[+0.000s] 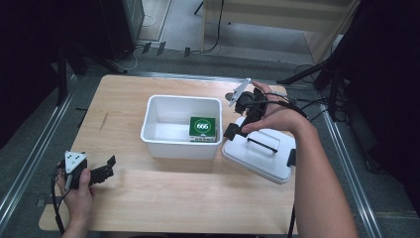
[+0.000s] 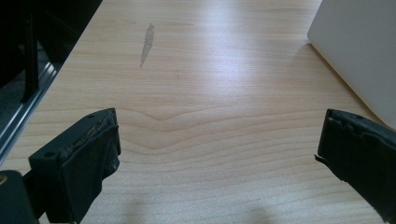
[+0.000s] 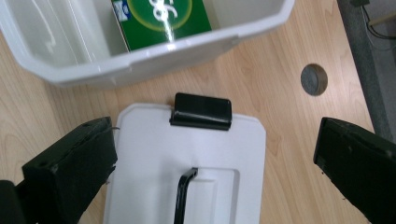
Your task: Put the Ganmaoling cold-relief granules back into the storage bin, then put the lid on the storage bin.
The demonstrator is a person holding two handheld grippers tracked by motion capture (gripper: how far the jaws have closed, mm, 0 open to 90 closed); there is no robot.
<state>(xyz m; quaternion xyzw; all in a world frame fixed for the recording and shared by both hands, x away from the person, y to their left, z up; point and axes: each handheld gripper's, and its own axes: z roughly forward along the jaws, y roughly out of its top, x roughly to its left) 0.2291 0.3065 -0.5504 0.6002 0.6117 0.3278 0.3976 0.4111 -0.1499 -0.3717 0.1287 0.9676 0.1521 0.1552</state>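
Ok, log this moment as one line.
left gripper: open, idle | right gripper: open over white plastic lid | green box in white plastic bin

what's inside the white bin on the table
One green box marked 666 lies at the right end of the white bin; the rest of the floor looks bare. What's under the box is hidden.

White plastic bin (image 1: 181, 128): open, upright on the table, ahead of the right gripper's spread jaws and past the right-hand jaw in the left gripper view. Inside it, a green box (image 1: 202, 129) with a white "666" roundel, lying flat in the corner nearest the lid. White lid (image 3: 187, 163): off, flat on the table directly between and below the right jaws, black handle (image 3: 183, 193) up, black latch (image 3: 201, 111) at the edge towards the bin.
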